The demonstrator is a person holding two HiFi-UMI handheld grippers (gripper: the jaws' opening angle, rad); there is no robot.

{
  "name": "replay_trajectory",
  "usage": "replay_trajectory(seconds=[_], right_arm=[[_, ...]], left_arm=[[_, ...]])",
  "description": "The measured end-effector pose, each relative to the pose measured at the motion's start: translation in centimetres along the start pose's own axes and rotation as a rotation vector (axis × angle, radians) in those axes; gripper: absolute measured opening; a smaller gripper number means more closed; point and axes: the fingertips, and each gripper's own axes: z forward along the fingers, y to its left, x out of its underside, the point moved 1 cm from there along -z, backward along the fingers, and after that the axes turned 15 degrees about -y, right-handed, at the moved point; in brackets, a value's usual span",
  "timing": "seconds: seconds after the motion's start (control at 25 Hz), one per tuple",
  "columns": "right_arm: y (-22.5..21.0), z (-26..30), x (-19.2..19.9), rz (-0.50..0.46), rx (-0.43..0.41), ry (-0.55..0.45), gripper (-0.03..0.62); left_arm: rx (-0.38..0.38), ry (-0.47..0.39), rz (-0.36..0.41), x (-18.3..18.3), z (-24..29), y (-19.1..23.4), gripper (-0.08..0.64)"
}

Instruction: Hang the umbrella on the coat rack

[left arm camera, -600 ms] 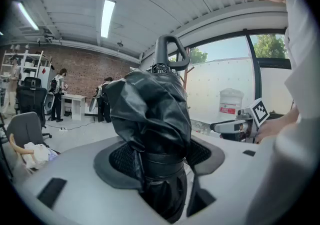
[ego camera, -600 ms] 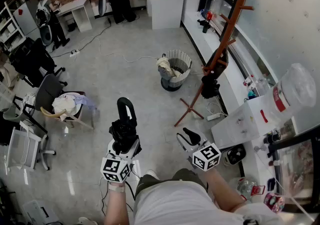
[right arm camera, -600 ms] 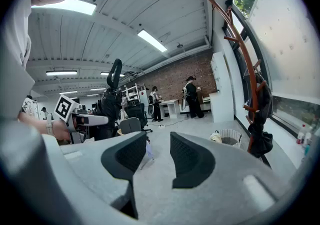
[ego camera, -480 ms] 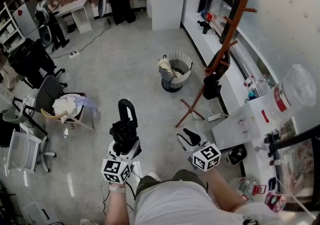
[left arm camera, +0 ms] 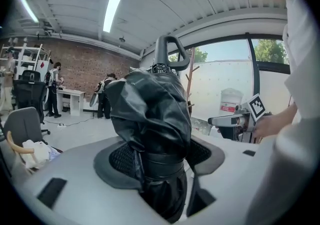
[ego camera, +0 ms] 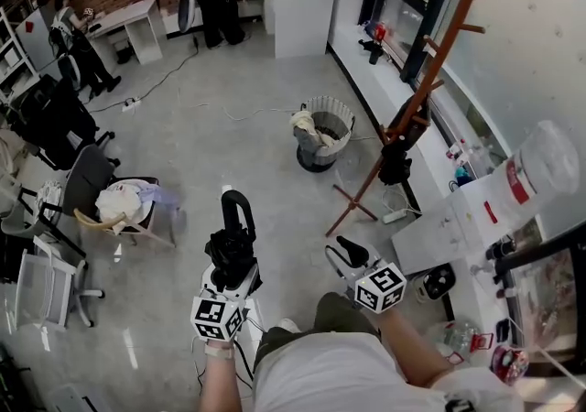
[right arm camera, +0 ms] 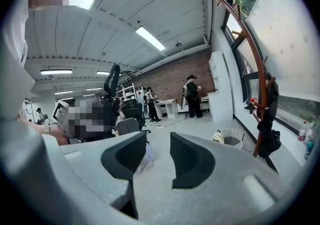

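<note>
One tong does the work: my left gripper [ego camera: 231, 268] pinches the folded umbrella [ego camera: 232, 245], its loop handle [ego camera: 235, 208] pointing forward, while the coat rack [ego camera: 418, 111] stands well ahead to the right, nearer my spread, empty right gripper [ego camera: 347, 252].

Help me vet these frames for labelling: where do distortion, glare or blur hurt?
Head view: sharp, evenly lit. Left gripper view: fisheye, dark corners; the black umbrella reads underexposed against the bright window. Right gripper view: fisheye bends the coat rack; mosaic patches at left hide detail.
</note>
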Motion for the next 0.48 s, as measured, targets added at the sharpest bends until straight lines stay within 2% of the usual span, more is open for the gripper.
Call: replay_trajectory(seconds=[0.24, 0.48], right_arm=[[-3.0, 2.8, 1.5, 0.052, 0.026, 0.018, 0.144], [-8.7, 8.3, 2.1, 0.095, 0.024, -0.001, 0.144]], left_arm=[[0.008, 0.028, -0.014, 1.0, 2.6, 1.7, 0.265], [0.035, 0.053, 0.021, 1.0, 10.0, 3.7, 0.265]])
